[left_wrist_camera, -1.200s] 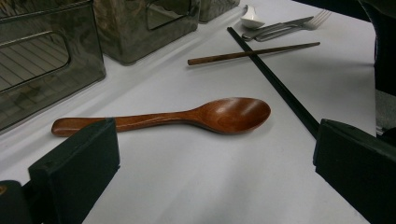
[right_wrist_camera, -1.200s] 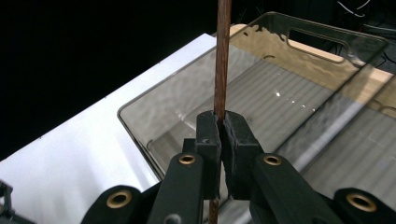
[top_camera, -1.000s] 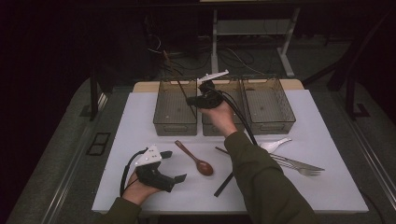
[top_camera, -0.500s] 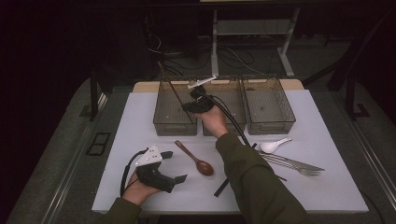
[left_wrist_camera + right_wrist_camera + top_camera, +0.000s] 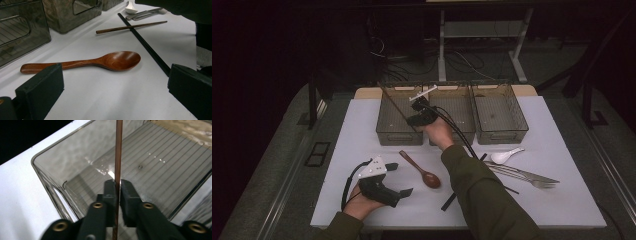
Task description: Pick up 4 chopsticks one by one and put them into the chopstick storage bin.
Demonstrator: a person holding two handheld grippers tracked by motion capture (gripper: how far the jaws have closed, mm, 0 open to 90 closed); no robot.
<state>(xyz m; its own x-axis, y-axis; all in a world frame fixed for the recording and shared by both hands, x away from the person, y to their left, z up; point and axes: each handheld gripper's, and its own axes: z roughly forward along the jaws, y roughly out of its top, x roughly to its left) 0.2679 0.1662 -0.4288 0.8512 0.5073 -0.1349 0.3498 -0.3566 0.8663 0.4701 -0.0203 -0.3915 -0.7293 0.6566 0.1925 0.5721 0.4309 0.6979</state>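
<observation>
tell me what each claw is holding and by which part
Right claw has a brown chopstick between its jaws partway along its length, grip just loosening. Left claw holds nothing.

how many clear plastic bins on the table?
3, in a row at the table's far edge: left clear plastic bin, middle bin, right bin. None looks hidden.

A lab-like recording space: a white-covered counter (image 5: 362, 120) in a dark room, tangled cables (image 5: 462, 60) and metal desk legs (image 5: 442, 40) on the far floor.
</observation>
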